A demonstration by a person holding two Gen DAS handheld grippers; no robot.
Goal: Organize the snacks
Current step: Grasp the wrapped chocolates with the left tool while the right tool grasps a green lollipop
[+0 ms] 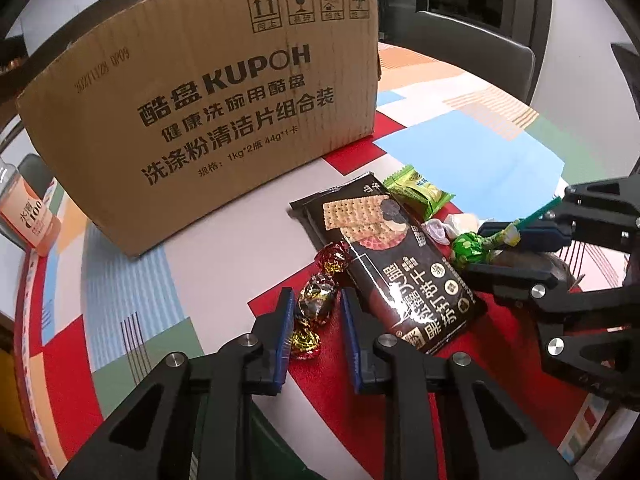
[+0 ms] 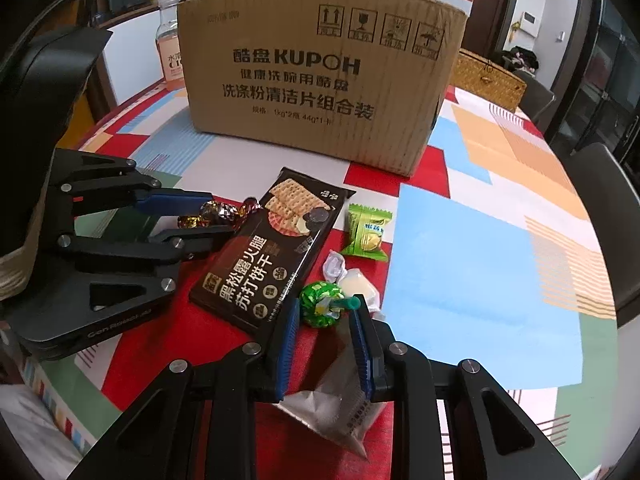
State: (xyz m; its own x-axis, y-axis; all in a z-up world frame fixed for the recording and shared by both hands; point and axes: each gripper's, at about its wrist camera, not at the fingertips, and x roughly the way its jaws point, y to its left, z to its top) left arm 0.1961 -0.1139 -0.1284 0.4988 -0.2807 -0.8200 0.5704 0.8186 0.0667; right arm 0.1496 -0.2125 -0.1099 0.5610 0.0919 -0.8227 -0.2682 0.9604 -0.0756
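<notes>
While my left gripper (image 1: 316, 312) clamps a foil-wrapped candy (image 1: 314, 300) beside the black cracker pack (image 1: 394, 260), the cardboard box (image 1: 208, 120) stands behind on the patterned tablecloth (image 1: 460, 152). Over to the right wrist: my right gripper (image 2: 324, 320) pinches what seems a clear packet (image 2: 340, 400), the green lollipop (image 2: 320, 302) right at its tips.
</notes>
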